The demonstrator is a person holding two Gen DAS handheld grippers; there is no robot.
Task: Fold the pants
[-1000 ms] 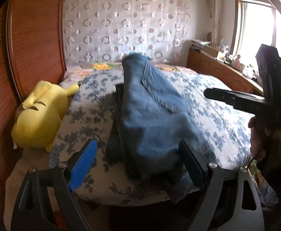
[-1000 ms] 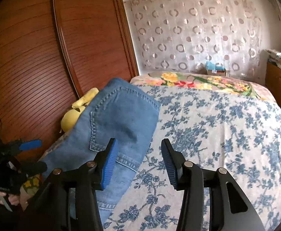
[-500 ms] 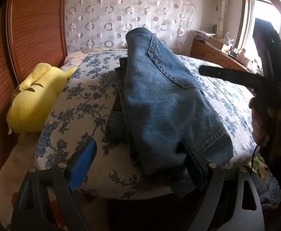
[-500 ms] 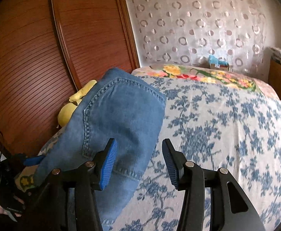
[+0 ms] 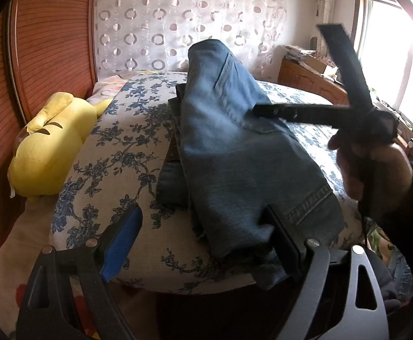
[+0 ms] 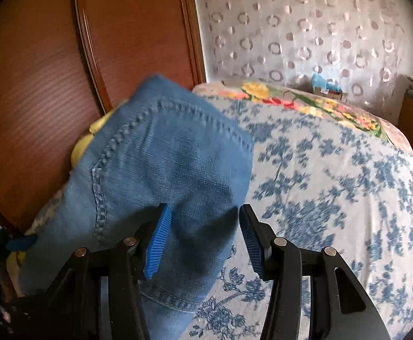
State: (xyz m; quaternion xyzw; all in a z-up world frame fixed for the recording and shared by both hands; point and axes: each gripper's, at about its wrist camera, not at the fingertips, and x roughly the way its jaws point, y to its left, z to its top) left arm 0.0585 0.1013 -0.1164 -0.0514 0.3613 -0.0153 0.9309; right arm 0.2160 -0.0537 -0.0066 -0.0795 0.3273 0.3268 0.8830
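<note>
Blue denim pants (image 5: 234, 153) lie folded in layers on the floral bed (image 5: 115, 153), one end hanging over the near edge. My left gripper (image 5: 203, 243) is open at that near edge, its right finger against the overhanging denim. The right gripper, hand-held, shows in the left wrist view (image 5: 263, 110) above the pants' far part. In the right wrist view the pants (image 6: 161, 175) fill the left half, and my right gripper (image 6: 200, 243) is open just above the denim by a stitched pocket edge.
A yellow plush toy (image 5: 47, 153) lies left of the bed against the wooden wardrobe (image 5: 45, 45). A patterned curtain (image 5: 183, 19) hangs behind. A wooden cabinet (image 5: 308, 82) with clutter stands under the window on the right.
Both grippers have moved closer to the pants. The right gripper has come down over the denim and leftward across the pants. Both stay open.
</note>
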